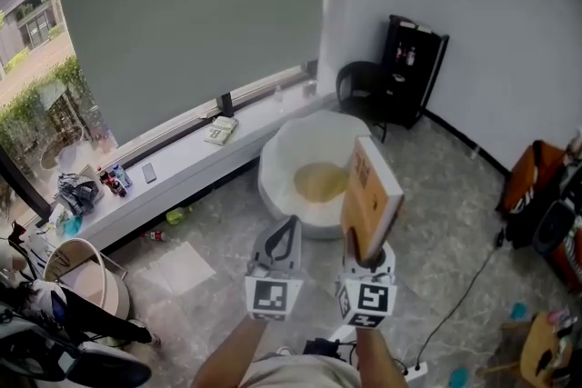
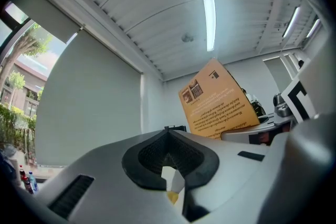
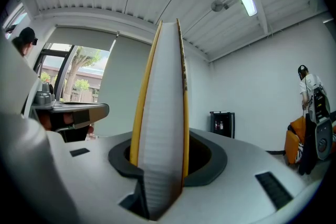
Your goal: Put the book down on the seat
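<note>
My right gripper (image 1: 363, 256) is shut on the lower edge of an orange-covered book (image 1: 369, 194), which stands upright and leans a little to the right. The right gripper view shows the book (image 3: 160, 113) edge-on, its white pages wedged between the jaws. My left gripper (image 1: 285, 230) hangs just left of it, shut and empty. In the left gripper view the book's back cover (image 2: 217, 100) shows to the right. Ahead on the floor is the seat (image 1: 289, 150), a round white pouf with a yellow hollow (image 1: 320, 182) in its middle. Both grippers hover short of it.
A long white sill (image 1: 186, 161) under the window carries a small book (image 1: 221, 130), a phone (image 1: 148, 173) and bottles (image 1: 114, 181). Behind the seat stand a black chair (image 1: 360, 87) and a black cabinet (image 1: 412, 68). A bucket (image 1: 78, 273) stands at left, an orange bag (image 1: 530, 177) and a cable (image 1: 465, 286) at right.
</note>
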A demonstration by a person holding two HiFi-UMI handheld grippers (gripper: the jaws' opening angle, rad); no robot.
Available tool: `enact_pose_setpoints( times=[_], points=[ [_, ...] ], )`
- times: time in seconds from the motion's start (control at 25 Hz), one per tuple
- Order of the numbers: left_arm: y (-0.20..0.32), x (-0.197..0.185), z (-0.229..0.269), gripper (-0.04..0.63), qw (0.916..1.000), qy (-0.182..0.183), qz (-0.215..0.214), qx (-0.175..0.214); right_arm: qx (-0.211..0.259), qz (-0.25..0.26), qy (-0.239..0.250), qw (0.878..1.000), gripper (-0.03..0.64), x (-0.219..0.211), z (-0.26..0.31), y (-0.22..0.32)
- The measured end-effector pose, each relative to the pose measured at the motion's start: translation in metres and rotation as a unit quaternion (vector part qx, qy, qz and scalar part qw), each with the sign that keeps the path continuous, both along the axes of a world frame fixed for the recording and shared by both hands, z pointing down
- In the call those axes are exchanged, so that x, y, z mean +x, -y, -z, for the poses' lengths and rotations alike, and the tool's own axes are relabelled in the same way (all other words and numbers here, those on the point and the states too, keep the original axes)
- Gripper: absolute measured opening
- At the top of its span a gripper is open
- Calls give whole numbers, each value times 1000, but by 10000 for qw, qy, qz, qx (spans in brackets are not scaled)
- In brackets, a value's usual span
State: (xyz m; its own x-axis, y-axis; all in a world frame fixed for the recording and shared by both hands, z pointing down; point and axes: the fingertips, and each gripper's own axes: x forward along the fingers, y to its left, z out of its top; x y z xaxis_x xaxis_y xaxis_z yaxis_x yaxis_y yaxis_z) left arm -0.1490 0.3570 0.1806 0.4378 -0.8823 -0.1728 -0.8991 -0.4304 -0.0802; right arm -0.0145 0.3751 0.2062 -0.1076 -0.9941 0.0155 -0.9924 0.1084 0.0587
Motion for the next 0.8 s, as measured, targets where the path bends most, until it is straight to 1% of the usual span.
enact_pose_setpoints(
  times=[0.24, 0.44, 0.6, 0.8],
  points=[
    [19, -14, -1, 6, 10000, 4, -63, -22, 30, -129, 87, 9999, 149, -8, 2, 19],
    [28, -20, -4, 6, 9999, -94, -28, -48, 19, -142, 68, 9999, 149, -9, 1, 26],
    [41, -17, -11, 6, 9999, -78, 14, -76, 14, -88, 16, 10000, 149, -5, -7, 41],
    [76, -5, -17, 6, 9999, 17, 70, -78, -5, -78, 50, 10000, 149, 9, -15, 78]
  ],
)
